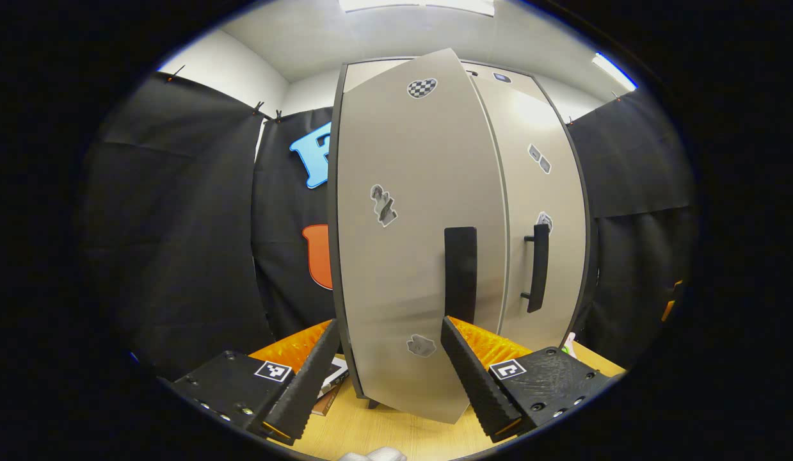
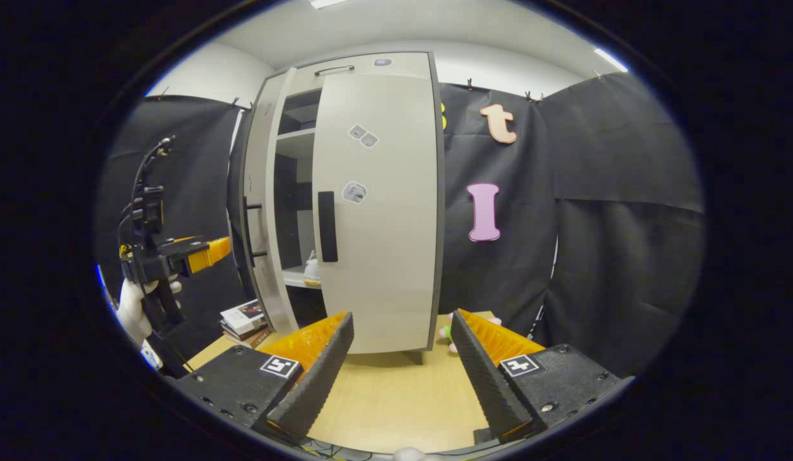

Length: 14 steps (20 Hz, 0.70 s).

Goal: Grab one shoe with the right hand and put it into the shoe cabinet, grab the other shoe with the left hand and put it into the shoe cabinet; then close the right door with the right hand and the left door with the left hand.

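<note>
The shoe cabinet (image 2: 370,192) stands on a wooden table (image 2: 396,403). Its right door (image 2: 380,256) is closed, with a dark handle (image 2: 326,225). The left door (image 2: 258,192) stands partly open, and through the gap a white shoe (image 2: 312,269) rests on a shelf, half hidden. In the left gripper view that left door (image 1: 402,211) looms close, its handle (image 1: 460,275) just above my open left gripper (image 1: 390,325). From the right gripper view, the left gripper (image 2: 207,253) sits by the door's outer face, held by a gloved hand (image 2: 135,310). My right gripper (image 2: 402,371) is open and empty, in front of the closed door.
A stack of books (image 2: 242,320) lies on the table at the cabinet's left foot. A small pink and green plush toy (image 2: 446,334) lies at its right foot. Black cloth walls close in on both sides.
</note>
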Each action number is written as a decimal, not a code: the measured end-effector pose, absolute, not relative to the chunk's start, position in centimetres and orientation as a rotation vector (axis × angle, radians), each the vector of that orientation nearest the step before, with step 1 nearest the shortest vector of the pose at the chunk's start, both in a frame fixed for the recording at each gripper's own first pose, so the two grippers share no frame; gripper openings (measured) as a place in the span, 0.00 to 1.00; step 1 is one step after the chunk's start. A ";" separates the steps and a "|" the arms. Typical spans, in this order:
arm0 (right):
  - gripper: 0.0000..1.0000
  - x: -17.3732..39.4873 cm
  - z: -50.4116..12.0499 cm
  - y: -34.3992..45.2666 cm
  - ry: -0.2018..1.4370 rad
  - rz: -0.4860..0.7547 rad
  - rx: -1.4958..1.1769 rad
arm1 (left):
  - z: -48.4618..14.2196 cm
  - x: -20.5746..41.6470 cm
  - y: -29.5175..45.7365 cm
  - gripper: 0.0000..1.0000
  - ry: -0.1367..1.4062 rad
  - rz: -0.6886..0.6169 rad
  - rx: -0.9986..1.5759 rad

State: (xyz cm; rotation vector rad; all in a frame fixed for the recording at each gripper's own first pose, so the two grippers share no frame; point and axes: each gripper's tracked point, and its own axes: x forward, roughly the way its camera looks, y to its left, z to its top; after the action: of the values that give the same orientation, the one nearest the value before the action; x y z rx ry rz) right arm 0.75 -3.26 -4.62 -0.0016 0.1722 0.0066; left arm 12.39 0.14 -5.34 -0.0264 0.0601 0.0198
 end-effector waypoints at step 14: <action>0.97 -0.2 -3.0 -1.0 0.114 0.022 -0.007 | -3.7 4.3 -3.3 0.96 0.056 -0.060 -0.014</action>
State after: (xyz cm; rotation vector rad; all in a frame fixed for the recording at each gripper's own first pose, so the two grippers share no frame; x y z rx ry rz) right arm -0.21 -1.03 -2.97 -0.0068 0.1143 0.0217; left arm 4.33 -3.29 -3.70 -0.0138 0.0560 -0.0602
